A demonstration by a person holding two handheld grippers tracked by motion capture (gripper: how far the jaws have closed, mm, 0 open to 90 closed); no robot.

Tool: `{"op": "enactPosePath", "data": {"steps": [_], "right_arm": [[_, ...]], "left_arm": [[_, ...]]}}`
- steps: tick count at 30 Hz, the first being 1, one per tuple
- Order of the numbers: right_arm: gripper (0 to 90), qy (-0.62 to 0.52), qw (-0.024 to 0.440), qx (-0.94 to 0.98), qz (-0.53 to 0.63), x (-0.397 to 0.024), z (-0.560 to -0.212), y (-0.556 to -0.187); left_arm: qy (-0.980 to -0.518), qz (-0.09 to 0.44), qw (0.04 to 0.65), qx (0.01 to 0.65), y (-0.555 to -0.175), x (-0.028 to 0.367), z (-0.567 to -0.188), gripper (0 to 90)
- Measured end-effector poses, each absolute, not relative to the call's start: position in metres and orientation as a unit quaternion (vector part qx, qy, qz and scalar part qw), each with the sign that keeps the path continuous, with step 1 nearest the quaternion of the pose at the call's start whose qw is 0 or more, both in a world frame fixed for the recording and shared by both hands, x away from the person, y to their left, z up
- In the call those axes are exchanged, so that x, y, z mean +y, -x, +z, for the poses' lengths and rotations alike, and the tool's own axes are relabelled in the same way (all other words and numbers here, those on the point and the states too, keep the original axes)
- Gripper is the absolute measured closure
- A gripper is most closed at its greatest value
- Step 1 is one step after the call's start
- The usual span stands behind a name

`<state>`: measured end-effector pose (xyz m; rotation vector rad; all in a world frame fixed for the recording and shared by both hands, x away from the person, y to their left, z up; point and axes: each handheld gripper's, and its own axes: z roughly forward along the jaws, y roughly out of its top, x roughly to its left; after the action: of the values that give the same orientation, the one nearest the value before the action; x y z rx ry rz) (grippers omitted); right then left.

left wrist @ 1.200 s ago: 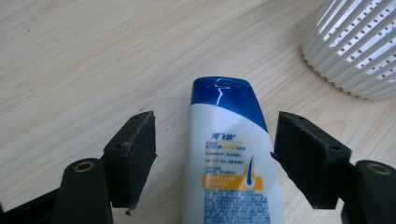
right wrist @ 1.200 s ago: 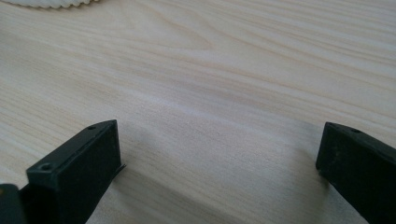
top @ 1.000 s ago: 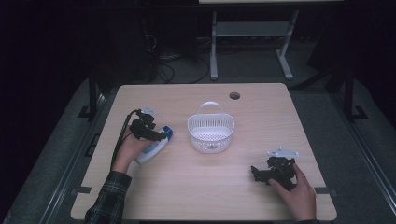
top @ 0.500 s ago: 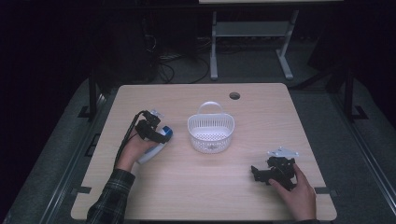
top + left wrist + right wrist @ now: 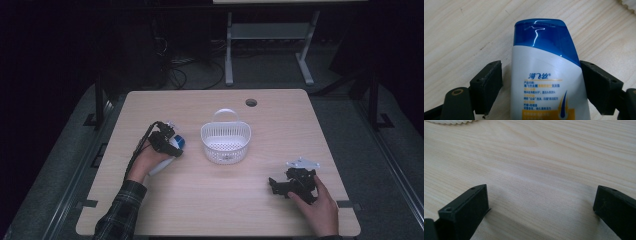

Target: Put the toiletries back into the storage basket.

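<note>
Shampoo bottle [image 5: 544,82] lies on the tabletop [image 5: 200,210] left of the white basket [image 5: 226,142], between the left gripper [image 5: 541,85]'s fingers [image 5: 487,87], spread wide, not pinching. Best close squarely below the blue cap [image 5: 544,37].

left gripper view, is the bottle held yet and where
Not yet. The shampoo bottle lies between the open left gripper jaws just below its blue cap, with a gap at one pad; the other side cannot be told.

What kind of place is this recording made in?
Probably a lab or workshop set up for recording, not a home: a plain wooden table with a cable hole, loose cables on the floor, and a metal stand behind.
</note>
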<state>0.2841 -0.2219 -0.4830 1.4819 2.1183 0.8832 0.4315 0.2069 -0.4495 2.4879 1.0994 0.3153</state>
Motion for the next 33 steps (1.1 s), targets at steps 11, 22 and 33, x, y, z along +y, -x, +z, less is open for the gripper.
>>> {"op": "enactPosePath", "data": {"steps": [11, 22, 33], "right_arm": [[0.0, -0.531, 0.203, 0.759, 0.317, -0.222, -0.483, -0.284], [0.0, -0.531, 0.203, 0.759, 0.317, -0.222, -0.483, -0.284], [0.0, -0.531, 0.203, 0.759, 0.317, -0.222, -0.483, -0.284]], "left_arm": [[-0.889, 0.095, 0.206, 0.398, -0.432, 0.208, -0.448, 32.4], [-0.882, 0.095, 0.229, 0.401, -0.43, 0.212, -0.442, 33.0], [-0.865, 0.105, 0.288, 0.396, -0.417, 0.224, -0.423, 33.3]]}}
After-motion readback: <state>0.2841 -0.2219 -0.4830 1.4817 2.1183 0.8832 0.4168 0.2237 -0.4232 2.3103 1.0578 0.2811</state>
